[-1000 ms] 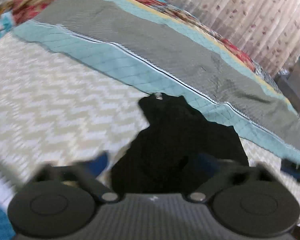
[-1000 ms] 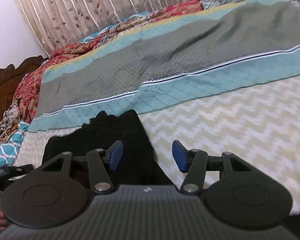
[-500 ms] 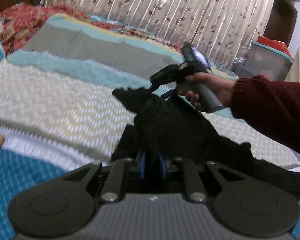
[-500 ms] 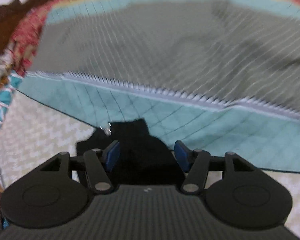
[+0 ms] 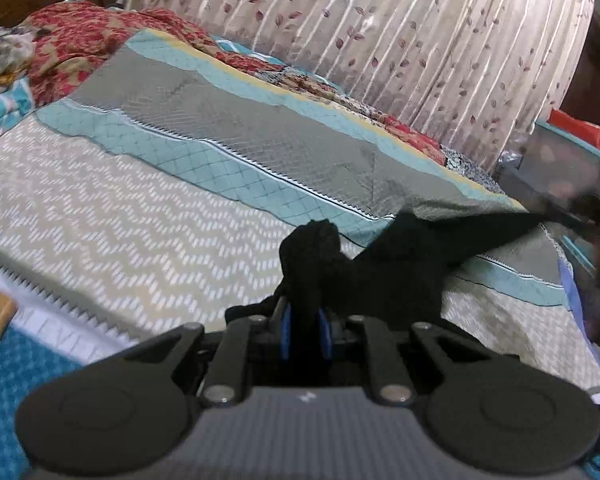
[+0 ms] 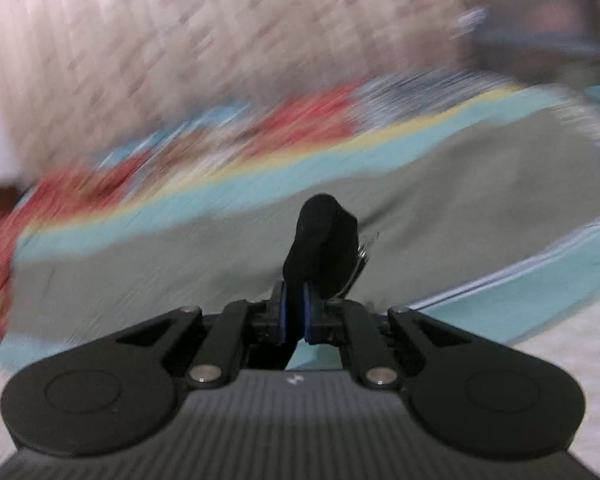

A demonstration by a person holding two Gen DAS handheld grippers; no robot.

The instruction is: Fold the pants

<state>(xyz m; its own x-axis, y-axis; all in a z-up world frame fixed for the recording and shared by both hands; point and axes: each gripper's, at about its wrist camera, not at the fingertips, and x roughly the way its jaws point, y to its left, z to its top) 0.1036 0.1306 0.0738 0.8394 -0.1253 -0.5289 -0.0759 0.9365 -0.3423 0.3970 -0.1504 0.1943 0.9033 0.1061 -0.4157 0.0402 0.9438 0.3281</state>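
Right tool [image 6: 295, 314] newly clamped on black pants [image 5: 384, 264] — left tool [image 5: 305, 332] pinching too.

The bed [image 5: 100, 216] carries a grey-and-teal quilt [image 5: 260, 136] and red floral cloth [image 5: 72, 36]

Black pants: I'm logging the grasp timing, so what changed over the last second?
Both claws went from open to shut on the black pants: the left claw first, then the right claw. The pants, then heaped on the bed, now stretch between the claws. The bedding stayed as it was.
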